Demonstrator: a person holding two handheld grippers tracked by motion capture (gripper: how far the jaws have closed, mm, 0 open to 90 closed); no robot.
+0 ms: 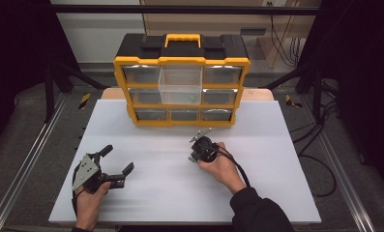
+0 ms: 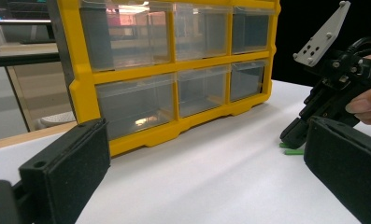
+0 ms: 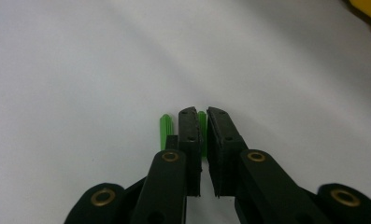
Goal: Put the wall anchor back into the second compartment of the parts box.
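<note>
Right claw (image 3: 202, 122): tips down on the white tabletop (image 1: 155, 193), jaws drawn nearly together with one small green peg (image 3: 202, 126) pinched upright in the narrow gap between the pads. A second green peg (image 3: 165, 130) lies just beside the outer face of one jaw, outside the grip. In the high view this claw (image 1: 195, 155) stands right of centre, near the front of the yellow organiser (image 1: 182, 89), held in the person's right hand (image 1: 222, 166).

Left claw (image 1: 118, 160): jaws spread wide, nothing between them, held low over the near-left tabletop, well apart from the right claw. Its own view shows the right claw (image 2: 295, 135) with green pieces (image 2: 293, 150) at its tips.

The organiser stands at the far edge of the tabletop; its centre top drawer (image 1: 181, 87) is pulled out, with something small and green inside.
</note>
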